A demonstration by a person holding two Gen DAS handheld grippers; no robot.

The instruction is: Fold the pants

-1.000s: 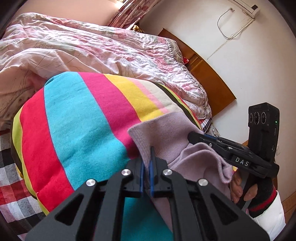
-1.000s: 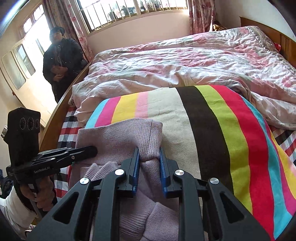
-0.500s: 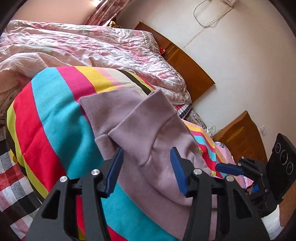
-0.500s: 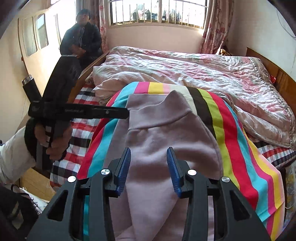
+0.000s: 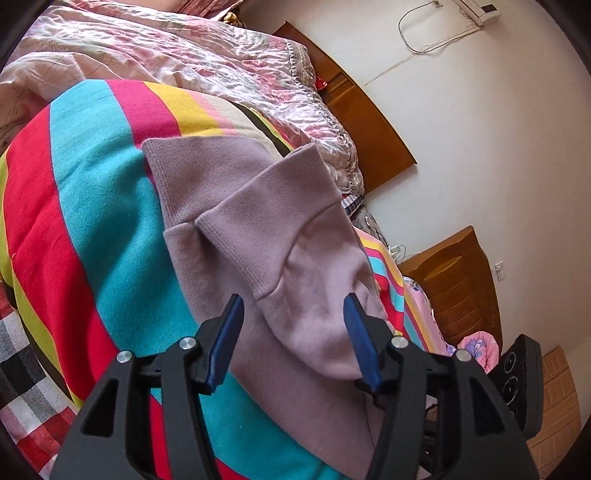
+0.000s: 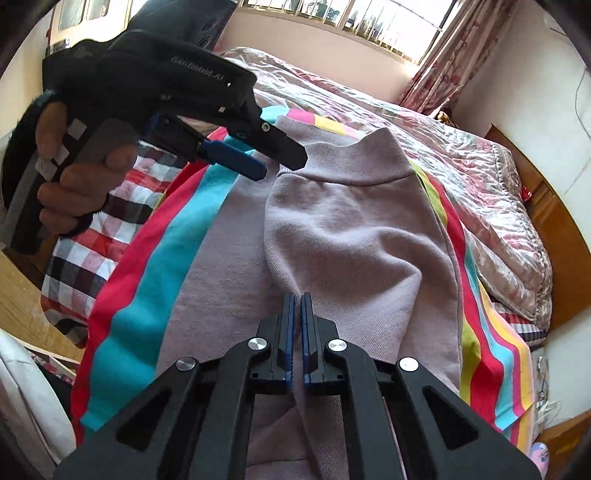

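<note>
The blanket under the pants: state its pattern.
Broad bright stripes: red, turquoise, pink, yellow, beige, black on the blanket under the pants. Clearest in the left wrist view.

I was in a bedroom at home: rumpled pink quilt (image 5: 207, 62), wooden headboard (image 5: 365, 122), floral curtains (image 6: 458, 48), barred window (image 6: 354, 14).

The left hand-held gripper (image 6: 273, 162) body reads "GenRobot.AI".
</note>
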